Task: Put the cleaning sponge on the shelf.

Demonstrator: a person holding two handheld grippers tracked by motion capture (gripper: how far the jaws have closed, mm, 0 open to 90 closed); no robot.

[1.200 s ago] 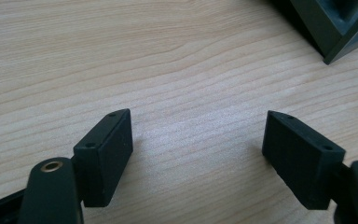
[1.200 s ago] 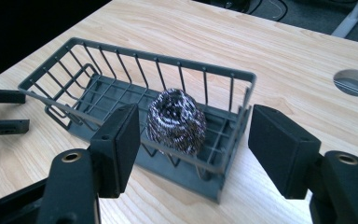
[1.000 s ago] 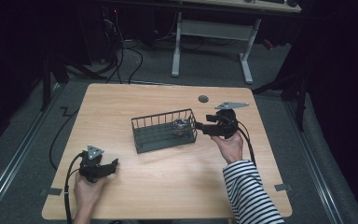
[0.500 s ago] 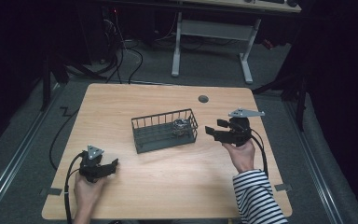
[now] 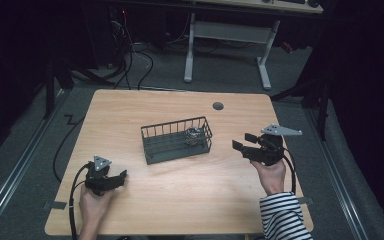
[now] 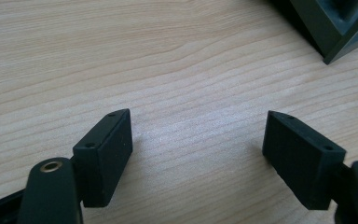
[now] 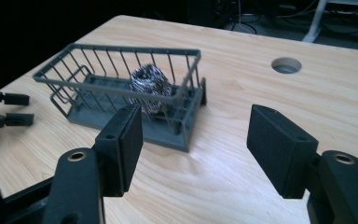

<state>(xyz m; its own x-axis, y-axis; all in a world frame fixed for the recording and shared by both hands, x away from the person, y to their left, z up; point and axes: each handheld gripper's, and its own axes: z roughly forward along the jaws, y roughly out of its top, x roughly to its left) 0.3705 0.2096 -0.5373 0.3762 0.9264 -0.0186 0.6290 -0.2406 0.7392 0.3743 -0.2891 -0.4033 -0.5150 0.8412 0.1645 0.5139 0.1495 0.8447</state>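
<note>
Two grippers empty: right gripper (image 5: 242, 141), jaws just narrowing, apart from grey wire basket (image 5: 177, 140) holding steel scourer (image 5: 194, 134); left gripper (image 5: 118, 178) open on wooden desk (image 5: 180, 190).

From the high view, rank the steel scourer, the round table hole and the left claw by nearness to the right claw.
1. Steel scourer: in the wire basket's right end, left of the right claw.
2. Round table hole: farther back on the table, up and left of the claw.
3. Left claw: resting across the table near its front left.
</note>
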